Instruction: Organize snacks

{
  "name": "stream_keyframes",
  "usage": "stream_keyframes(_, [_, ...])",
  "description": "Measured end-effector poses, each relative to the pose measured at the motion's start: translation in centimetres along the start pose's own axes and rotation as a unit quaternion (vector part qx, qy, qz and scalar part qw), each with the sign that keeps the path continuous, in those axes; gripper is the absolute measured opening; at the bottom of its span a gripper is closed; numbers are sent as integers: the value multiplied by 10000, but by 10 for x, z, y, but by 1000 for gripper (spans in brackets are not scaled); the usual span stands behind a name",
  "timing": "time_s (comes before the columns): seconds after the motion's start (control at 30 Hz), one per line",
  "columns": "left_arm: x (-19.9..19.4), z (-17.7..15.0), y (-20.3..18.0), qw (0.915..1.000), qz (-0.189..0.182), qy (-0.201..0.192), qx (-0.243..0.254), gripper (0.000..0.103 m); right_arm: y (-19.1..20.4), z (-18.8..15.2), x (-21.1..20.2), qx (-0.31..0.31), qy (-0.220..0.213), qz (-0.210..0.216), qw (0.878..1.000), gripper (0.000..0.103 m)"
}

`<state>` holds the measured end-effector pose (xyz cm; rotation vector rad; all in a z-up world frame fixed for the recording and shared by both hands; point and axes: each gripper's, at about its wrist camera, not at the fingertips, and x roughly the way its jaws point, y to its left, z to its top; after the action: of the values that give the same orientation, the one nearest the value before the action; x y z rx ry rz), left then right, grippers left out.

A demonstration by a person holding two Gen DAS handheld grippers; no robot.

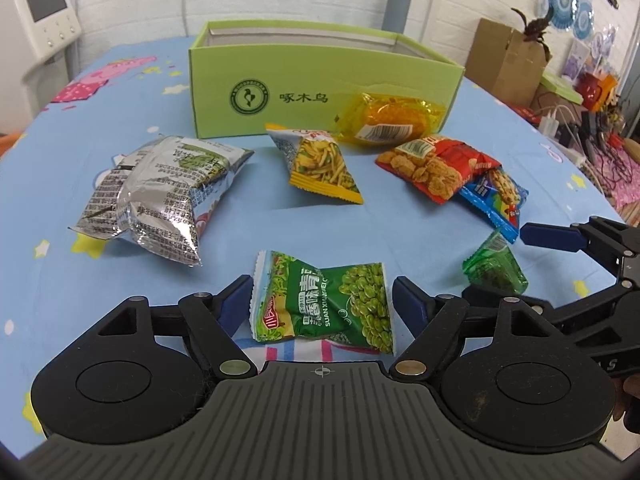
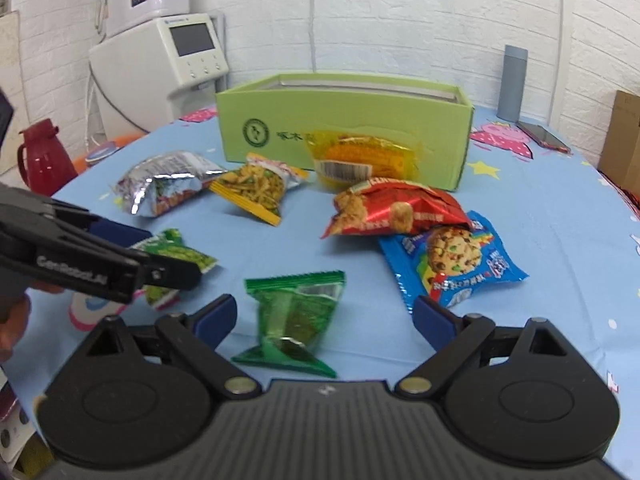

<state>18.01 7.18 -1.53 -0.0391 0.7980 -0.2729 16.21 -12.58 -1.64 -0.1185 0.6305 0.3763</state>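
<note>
Snacks are lying scattered over the blue cartoon-print surface (image 1: 280,224), all of them outside the green box (image 1: 320,80) that is standing open-topped at the far side.

The left claw (image 1: 322,306) is sitting with its fingers spread apart, bracketing the green pea packet (image 1: 324,304) without visibly pressing it. Ahead of it to the left, the silver bag (image 1: 156,192) is lying crumpled; straight ahead the yellow noodle-stick pack (image 1: 320,164) is lying, with bare cloth between it and the pea packet. Leaning against the box front is the orange-yellow pack (image 1: 384,120).

The right claw (image 2: 326,318) is likewise standing wide, its blue fingertips on either side of the small dark-green packet (image 2: 292,320), which is resting closer to the left finger. Ahead and right of it, the red bag (image 2: 392,212) is overlapping the blue cookie packet (image 2: 452,260), whose near corner is lying just beside the right fingertip. Open cloth is stretching between the dark-green packet and the noodle pack.

In the right wrist view the left claw's body is covering part of the pea packet. The box interior is not showing from either camera. Beyond the surface's far edge a grey cylinder (image 2: 514,82) and a white appliance (image 2: 160,68) are standing, and the red jug (image 2: 42,156) is partly cut off by the surface's edge.
</note>
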Motion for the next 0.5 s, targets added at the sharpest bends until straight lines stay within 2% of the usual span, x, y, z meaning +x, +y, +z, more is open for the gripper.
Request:
stream_keyframes(0.2, [4,-1,-4,9998,106,18,186,68,13,-2,7,-166,120,121,9997,93])
stream_keyframes(0.3, [5,-3,-5,9996,107,-4,267,68,13,-4,10,-128,184,189,9996,85])
stream_keyframes(0.33, [6,-3,-5,9995,120,-19,297,68,13,-5,10,-132,155,157,9997,80])
stream_keyframes(0.37, [6,-4,-5,9993,154,-42,333,63,14,-5,10,-178,139,93,9997,74])
stream_keyframes(0.4, [6,-4,-7,9989,235,-69,400,56,13,-5,8,-162,107,109,9998,61])
stream_keyframes(0.43, [6,-5,-8,9985,290,-84,465,54,12,-5,6,-120,86,110,9998,54])
stream_keyframes(0.5, [4,-4,-7,9987,248,-88,433,44,10,-5,3,-72,104,118,9999,54])
